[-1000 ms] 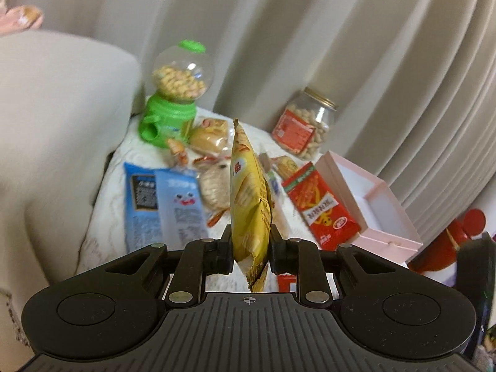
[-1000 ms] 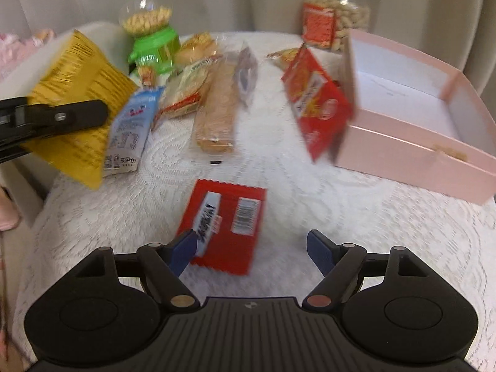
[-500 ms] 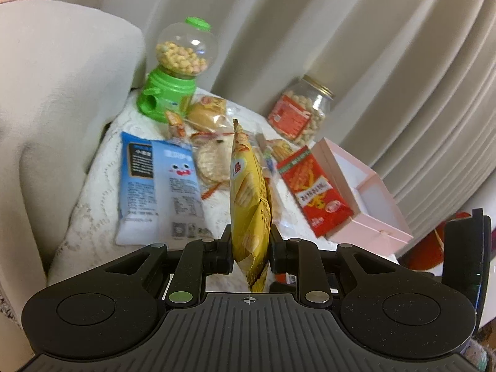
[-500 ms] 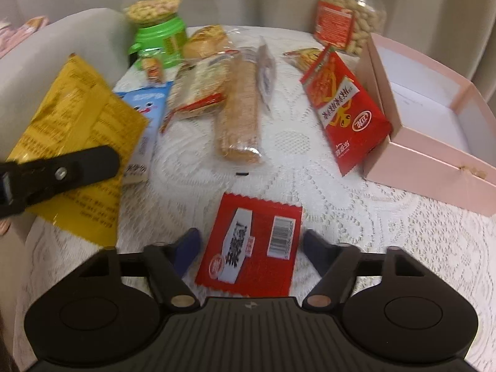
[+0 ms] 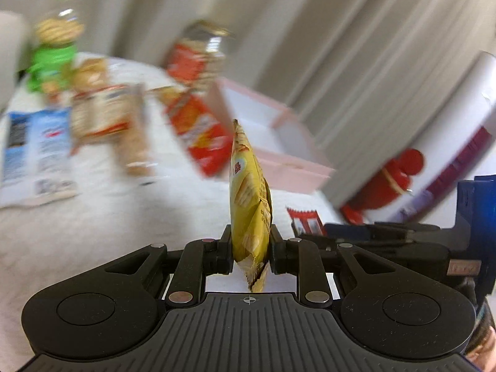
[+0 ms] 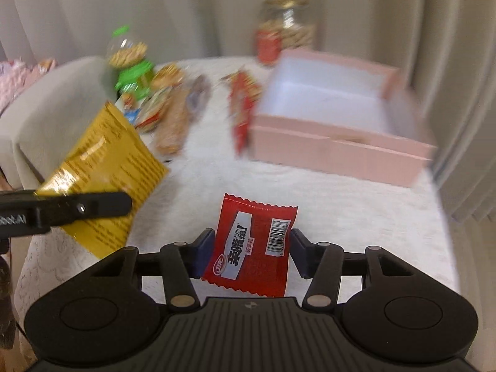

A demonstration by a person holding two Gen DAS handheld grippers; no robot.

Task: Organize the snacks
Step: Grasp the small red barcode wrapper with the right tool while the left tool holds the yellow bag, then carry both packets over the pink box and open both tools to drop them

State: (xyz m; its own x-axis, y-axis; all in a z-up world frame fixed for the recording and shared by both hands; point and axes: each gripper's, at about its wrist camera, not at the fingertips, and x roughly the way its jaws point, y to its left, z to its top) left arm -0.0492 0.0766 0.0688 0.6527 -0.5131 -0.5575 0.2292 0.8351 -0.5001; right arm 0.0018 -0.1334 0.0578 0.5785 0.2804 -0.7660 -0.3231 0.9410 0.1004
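Observation:
My left gripper (image 5: 250, 249) is shut on a yellow snack bag (image 5: 249, 198) and holds it upright above the table; the bag also shows in the right wrist view (image 6: 105, 167) at the left. My right gripper (image 6: 251, 252) is open, low over the white lace tablecloth (image 6: 341, 204), with its blue pads on either side of a small red packet (image 6: 252, 245) that lies flat. An open pink box (image 6: 338, 117) stands at the back right of the table, empty inside; it also shows in the left wrist view (image 5: 272, 142).
Further back lie a red snack bag (image 6: 241, 105), cracker packs (image 6: 173, 114), a blue-and-white packet (image 5: 34, 148), a green candy dispenser (image 6: 131, 65) and a peanut jar (image 6: 285, 34). A beige cushion (image 6: 55, 105) is at the left. Curtains hang behind.
My right gripper has moved forward and down so the red packet now lies between its pads. My left gripper has swung right with the yellow bag, toward the pink box.

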